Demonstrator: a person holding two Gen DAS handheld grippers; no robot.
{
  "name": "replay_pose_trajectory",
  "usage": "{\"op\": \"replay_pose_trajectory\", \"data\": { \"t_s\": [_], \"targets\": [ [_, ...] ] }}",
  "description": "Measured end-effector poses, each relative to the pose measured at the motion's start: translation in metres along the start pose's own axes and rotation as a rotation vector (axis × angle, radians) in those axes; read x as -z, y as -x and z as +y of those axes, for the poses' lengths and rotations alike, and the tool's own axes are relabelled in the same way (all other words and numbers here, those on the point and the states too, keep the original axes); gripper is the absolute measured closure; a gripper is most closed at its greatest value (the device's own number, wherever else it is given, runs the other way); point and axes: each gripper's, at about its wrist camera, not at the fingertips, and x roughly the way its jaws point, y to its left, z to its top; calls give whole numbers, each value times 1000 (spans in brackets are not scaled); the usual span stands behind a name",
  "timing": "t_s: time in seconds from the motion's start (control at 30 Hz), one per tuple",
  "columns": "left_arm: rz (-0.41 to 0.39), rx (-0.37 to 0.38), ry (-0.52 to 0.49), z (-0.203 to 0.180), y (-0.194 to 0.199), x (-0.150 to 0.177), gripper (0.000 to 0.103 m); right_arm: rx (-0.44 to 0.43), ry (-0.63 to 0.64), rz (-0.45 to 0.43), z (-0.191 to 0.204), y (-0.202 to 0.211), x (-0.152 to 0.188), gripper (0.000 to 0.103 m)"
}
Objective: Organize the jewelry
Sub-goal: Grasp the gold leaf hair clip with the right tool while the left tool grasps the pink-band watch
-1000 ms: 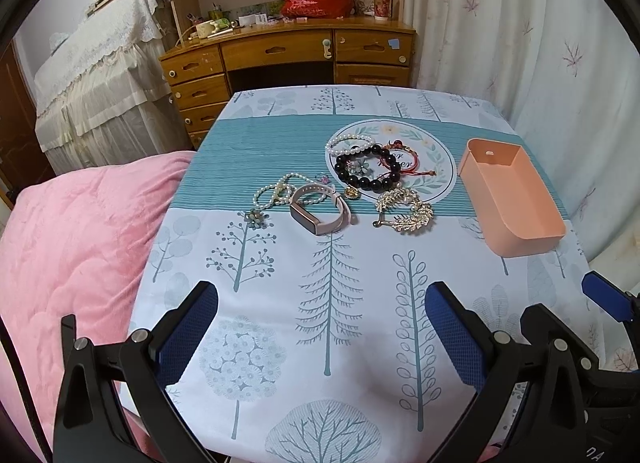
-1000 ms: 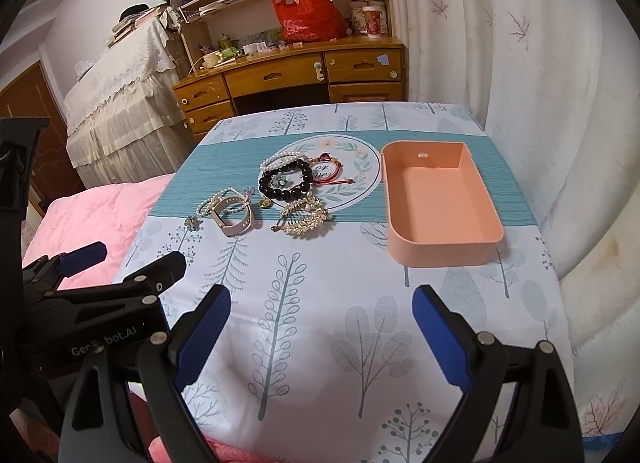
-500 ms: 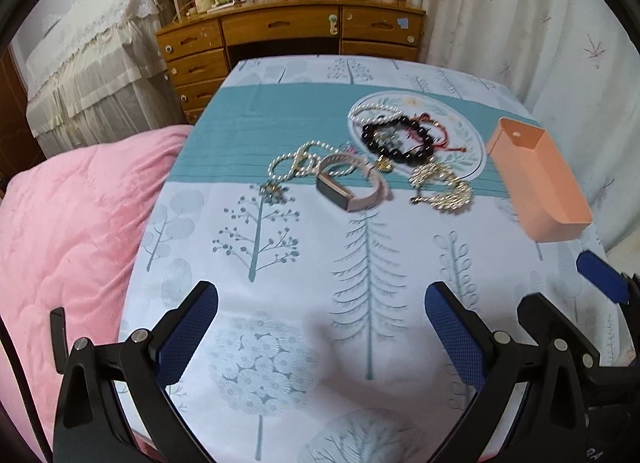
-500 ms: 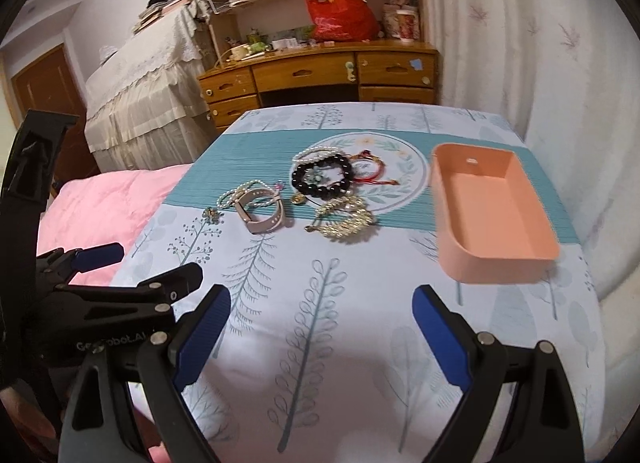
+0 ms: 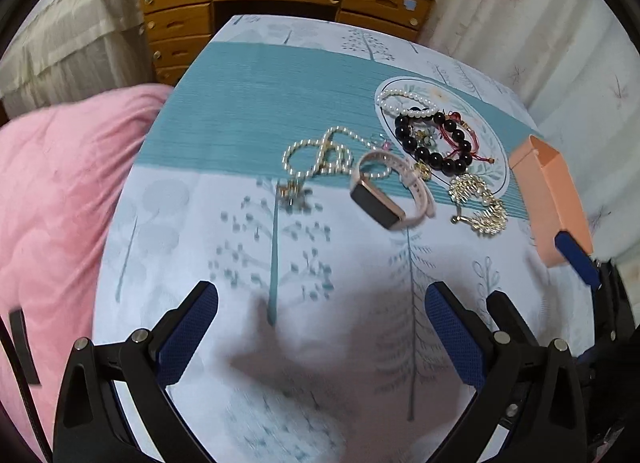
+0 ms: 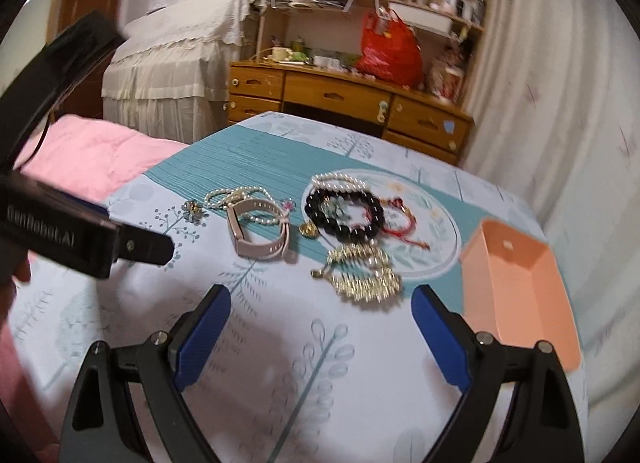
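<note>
On the bench (image 5: 248, 111), covered by a tree-printed cloth with a teal band, the jewelry lies in a loose cluster toward the far right. Left tongs (image 5: 320, 327): released, blue pads spread wide, nothing between them, hovering over bare cloth short of the cluster. Right tongs (image 6: 320, 327): likewise released and empty, with the gold leaf bracelet (image 6: 362, 273) just ahead of their gap.

Left wrist view: the pink smart band (image 5: 390, 193) shows its dark screen face, and the long pearl necklace (image 5: 320, 155) can be traced as crossed loops partly under the band, ending in a small pendant (image 5: 294, 193) toward the near side. The peach storage box (image 5: 554, 199) appears only edge-on at the right, with one blue pad of the right tongs in front of its near end. A pink quilt (image 5: 60, 203) borders the bench at left.

Right wrist view: the box interior is visible and holds nothing. The black bead bracelet (image 6: 346, 217), short pearl bracelet (image 6: 338, 181) and red cord bracelet (image 6: 400, 223) sit on the round floral emblem, touching or overlapping. This view alone shows the red bag (image 6: 390, 49) on the wooden desk (image 6: 344, 93), the shelves above, and the side of the left tongs' body at the left edge.
</note>
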Motion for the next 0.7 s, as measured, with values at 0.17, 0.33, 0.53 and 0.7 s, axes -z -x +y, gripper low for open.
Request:
{"op": "replay_pose_trajectory", "data": {
  "t_s": [0.17, 0.33, 0.53, 0.7],
  "targets": [
    [-55, 17, -118, -8, -10, -19, 1, 43, 72, 8, 4, -21, -5, 11],
    [-102, 52, -257, -19, -26, -32, 1, 51, 33, 46, -10, -36, -9, 11],
    [-120, 77, -353, -39, -40, -34, 5, 28, -33, 131, -31, -58, -8, 12],
    [-115, 76, -368, -49, -53, -35, 19, -3, -87, 205, -43, -75, -2, 17]
  ]
}}
